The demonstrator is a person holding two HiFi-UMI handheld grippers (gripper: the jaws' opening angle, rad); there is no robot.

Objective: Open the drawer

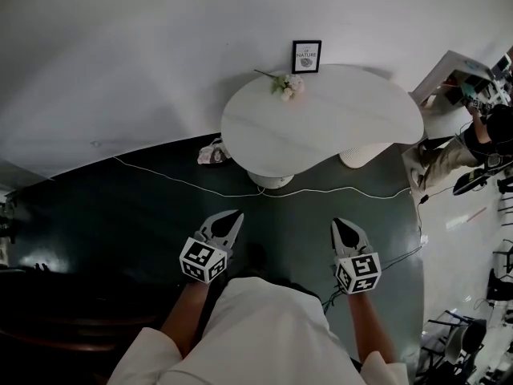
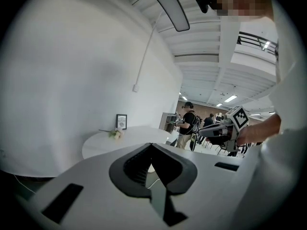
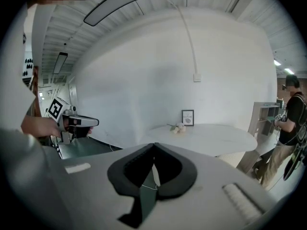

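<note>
No drawer shows in any view. My left gripper (image 1: 233,215) is held low in front of the person, its jaws shut with nothing between them; in its own view the black pads (image 2: 139,164) meet at the tip. My right gripper (image 1: 340,224) hangs level with it to the right, also shut and empty, its pads (image 3: 168,169) closed together. Both point toward a white rounded table (image 1: 353,127) against the white wall. Each gripper sees the other beside it: the right gripper (image 2: 201,132) and the left gripper (image 3: 96,122).
A small bunch of flowers (image 1: 285,85) and a framed picture (image 1: 306,56) stand at the table's back edge. A white cable (image 1: 184,183) runs across the dark floor, with a small object (image 1: 212,154) near the wall. A person (image 1: 473,143) stands at a white shelf to the right.
</note>
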